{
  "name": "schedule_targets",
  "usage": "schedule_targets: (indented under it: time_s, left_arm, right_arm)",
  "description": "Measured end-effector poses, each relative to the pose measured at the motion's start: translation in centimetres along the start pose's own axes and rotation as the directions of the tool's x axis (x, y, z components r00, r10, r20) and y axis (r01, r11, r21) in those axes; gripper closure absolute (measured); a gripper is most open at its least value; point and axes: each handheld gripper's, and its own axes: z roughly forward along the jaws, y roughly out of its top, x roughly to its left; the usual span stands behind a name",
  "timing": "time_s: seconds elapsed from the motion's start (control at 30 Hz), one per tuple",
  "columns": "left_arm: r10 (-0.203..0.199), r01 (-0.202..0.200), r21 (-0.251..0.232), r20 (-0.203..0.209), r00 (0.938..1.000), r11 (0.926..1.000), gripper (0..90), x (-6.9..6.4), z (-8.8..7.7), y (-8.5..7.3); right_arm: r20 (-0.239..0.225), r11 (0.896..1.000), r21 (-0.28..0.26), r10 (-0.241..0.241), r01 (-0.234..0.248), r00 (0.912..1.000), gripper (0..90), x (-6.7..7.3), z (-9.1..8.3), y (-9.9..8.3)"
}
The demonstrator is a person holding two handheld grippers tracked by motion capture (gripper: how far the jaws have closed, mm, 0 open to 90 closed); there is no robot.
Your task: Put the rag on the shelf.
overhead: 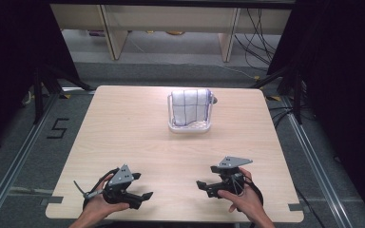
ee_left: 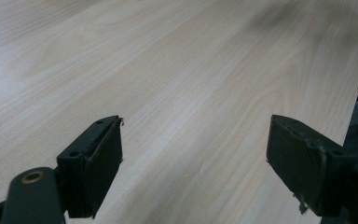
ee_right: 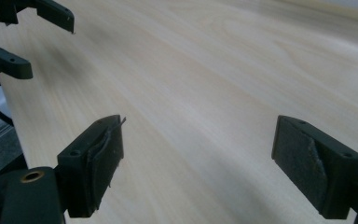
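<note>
Plainly, both tongs (overhead: 145,194) (overhead: 200,184) released, empty, near checked towel (overhead: 189,107) in rack (overhead: 188,127), floor marked "5" (overhead: 58,128).

Table (overhead: 138,137): pale beige wood grain, lighter streaks running lengthwise. Cloth (overhead: 188,106): white, thin dark-blue grid lines, checked. Rack (overhead: 188,127) under cloth: white. Left gripper (overhead: 142,195): black body, grey three-cornered plate on top; black pads, brass-coloured pivot in left gripper view. Right gripper (overhead: 200,184): black, grey plate; black pads (ee_right: 318,164), worn. Floor (overhead: 24,156): dark grey, black "5" marking (overhead: 57,128), yellow-black tape bits at edges. Back furniture (overhead: 171,21): light beige panels. Cables (overhead: 259,35): black.
</note>
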Motion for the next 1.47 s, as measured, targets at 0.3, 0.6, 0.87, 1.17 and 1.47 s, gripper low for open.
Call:
schedule_targets:
  time_s: [0.3, 0.6, 0.87, 1.17, 1.47]
  left_arm:
    - [0.013, -0.013, 0.046, -0.007, 0.9999, 0.9989, 18.1, -0.3, -0.1, -1.1]
    - [0.056, -0.055, 0.065, -0.011, 0.9984, 0.9964, 18.2, -1.3, -0.1, -1.6]
    - [0.055, -0.054, 0.068, -0.012, 0.9984, 0.9963, 18.0, -1.0, -0.1, -1.6]
    - [0.026, -0.025, 0.054, -0.017, 0.9995, 0.9982, 18.0, -1.1, 0.1, -1.7]
    - [0.033, -0.033, 0.062, 0.006, 0.9994, 0.9975, 18.0, -0.6, 0.0, -1.6]
  right_arm:
    - [0.04, 0.998, 0.06, -0.035, 0.032, 0.9986, 16.3, 0.7, -0.2, -2.0]
    - [0.04, 0.991, 0.106, -0.087, 0.082, 0.9954, 16.1, 1.5, 0.1, -3.0]
    - [0.015, 0.988, 0.124, -0.094, 0.091, 0.9955, 16.1, 1.8, 0.4, -3.2]
    - [0.002, 0.987, 0.129, -0.095, 0.094, 0.9955, 16.1, 1.9, 0.5, -3.2]
    - [0.003, 0.986, 0.133, -0.099, 0.097, 0.9951, 16.1, 1.8, 0.6, -3.1]
